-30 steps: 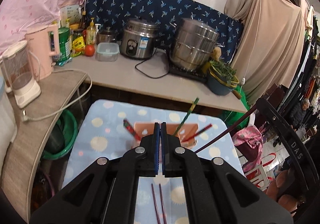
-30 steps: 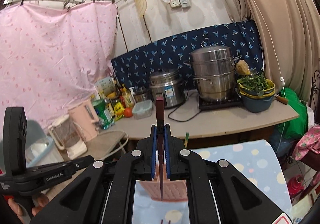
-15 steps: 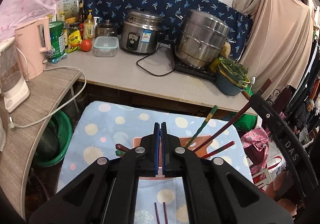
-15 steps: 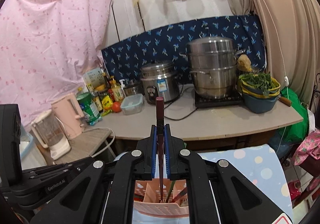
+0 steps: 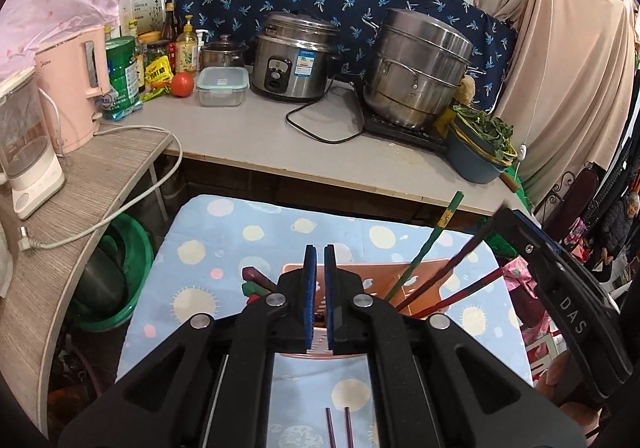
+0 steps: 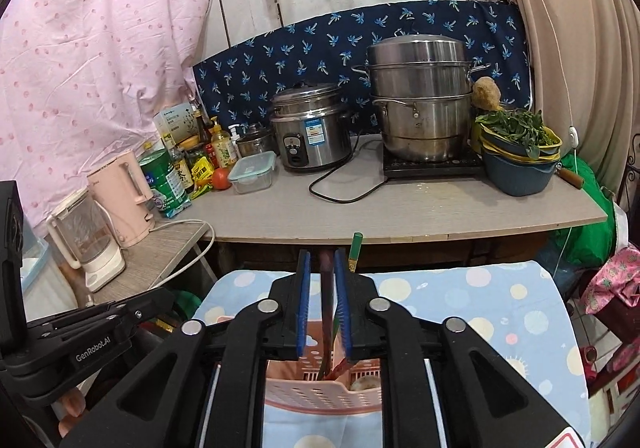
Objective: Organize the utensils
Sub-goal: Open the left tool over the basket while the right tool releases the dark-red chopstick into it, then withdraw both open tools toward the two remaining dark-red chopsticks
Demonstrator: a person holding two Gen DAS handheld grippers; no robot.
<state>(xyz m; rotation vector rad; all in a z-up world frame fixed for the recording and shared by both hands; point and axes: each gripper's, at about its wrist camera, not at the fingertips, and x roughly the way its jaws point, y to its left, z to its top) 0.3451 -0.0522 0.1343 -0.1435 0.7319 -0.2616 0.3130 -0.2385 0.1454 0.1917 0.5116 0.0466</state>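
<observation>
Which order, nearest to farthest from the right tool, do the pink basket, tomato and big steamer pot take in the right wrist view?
From the right tool:
1. pink basket, directly beneath the fingers on the dotted cloth.
2. tomato, left on the counter, beside the lidded container.
3. steamer pot, right rear of the counter, by the blue cloth.

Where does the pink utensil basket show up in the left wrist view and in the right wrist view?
Left wrist view: the pink utensil basket sits low centre, mostly behind the left gripper, chopsticks leaning out to the right.
Right wrist view: it lies at the bottom centre, under the right gripper.
Shared landmark: the rice cooker on the counter behind.
</observation>
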